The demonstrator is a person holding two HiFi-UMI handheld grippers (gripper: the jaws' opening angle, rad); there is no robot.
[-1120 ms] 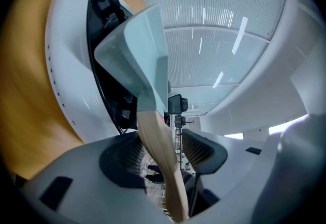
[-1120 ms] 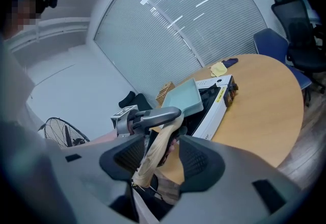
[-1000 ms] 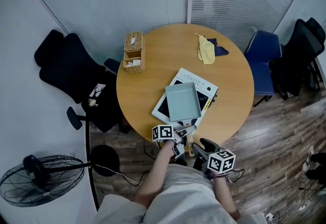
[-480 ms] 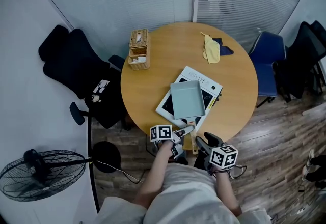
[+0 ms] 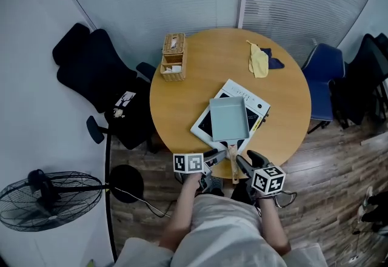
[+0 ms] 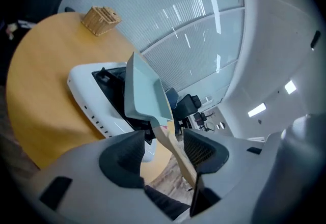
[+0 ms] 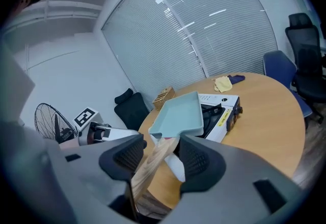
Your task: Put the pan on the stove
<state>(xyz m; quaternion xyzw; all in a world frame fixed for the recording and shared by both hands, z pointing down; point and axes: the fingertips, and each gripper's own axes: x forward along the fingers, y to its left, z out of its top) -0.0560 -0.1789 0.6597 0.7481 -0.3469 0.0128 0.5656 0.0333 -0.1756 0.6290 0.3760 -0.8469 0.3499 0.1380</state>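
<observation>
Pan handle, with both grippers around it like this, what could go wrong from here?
1. The handle lies between the open jaws of both the left gripper and the right gripper. Pulling either away sideways could catch it and drag the pan off the stove.
2. The stove sits near the table edge and the handle overhangs it, so a nudge might send the pan to the floor.

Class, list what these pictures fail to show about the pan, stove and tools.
Burner of the stove: hidden under the pan, all views.
Print on its yellow label: too small, right gripper view.
Whether the right tool pinches the pan handle: unclear, right gripper view.
</observation>
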